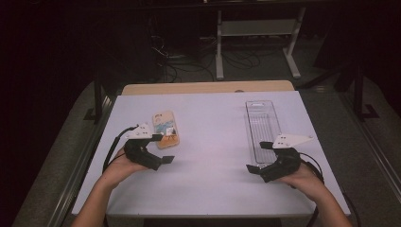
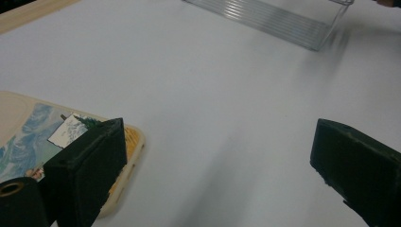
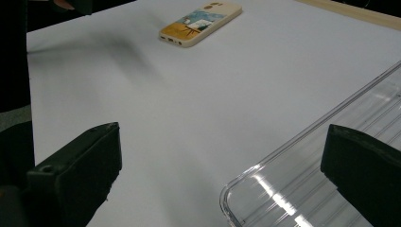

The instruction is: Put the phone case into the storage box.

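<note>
on the white table [image 1: 208, 179] a clear tray [image 1: 263, 124] lies bare, phone case [image 1: 166, 129] apart, both grippers gaping, holding nothing.

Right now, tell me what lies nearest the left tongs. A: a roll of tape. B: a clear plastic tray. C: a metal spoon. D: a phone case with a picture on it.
D: the phone case lies flat on the white table right beside the open left tongs; the clear tray sits over by the right tongs.

Phone case [image 2: 33, 137] partly hidden by jaw, cut off at left edge.
</note>
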Motion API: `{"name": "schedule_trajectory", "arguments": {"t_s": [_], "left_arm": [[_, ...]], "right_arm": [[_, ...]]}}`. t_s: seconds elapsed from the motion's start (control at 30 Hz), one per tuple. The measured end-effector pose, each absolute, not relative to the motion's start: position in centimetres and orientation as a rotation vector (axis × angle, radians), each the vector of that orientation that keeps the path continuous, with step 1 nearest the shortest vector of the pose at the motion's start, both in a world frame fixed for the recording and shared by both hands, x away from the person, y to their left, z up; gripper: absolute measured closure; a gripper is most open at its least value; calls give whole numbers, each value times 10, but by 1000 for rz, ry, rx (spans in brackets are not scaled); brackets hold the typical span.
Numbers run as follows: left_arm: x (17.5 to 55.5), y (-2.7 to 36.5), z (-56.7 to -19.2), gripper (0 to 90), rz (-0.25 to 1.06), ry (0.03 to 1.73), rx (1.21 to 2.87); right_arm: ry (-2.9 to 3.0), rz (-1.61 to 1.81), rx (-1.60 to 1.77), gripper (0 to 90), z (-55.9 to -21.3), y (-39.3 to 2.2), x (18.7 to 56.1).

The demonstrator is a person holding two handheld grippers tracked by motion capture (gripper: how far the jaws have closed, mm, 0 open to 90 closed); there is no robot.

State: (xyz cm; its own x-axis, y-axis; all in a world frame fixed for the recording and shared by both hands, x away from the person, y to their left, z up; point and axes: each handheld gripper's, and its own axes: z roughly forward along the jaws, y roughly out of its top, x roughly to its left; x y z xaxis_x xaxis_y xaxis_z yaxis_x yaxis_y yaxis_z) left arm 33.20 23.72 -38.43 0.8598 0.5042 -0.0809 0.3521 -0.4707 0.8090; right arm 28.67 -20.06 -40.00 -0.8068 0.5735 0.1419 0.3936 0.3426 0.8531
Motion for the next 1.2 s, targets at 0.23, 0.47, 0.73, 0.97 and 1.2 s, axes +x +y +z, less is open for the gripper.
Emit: {"name": "schedule_trajectory", "arguments": {"t_s": [0.23,0.47,0.73,0.97,1.2], "left_arm": [[349,232,-384,142,241,665,2098],[368,226,-385,229,267,675,2082],[387,214,-395,330,291,696,2102],[399,208,-405,459,290,742,2105],[408,202,-411,557,282,770,2115]], "right_arm": [[2419,1459,887,0,-400,-201,287],[2417,1459,888,0,-400,-201,287],[2420,1459,881,0,-400,-201,287],[2420,1459,882,0,-400,-201,287],[2419,1460,884,0,-400,-201,287]]}}
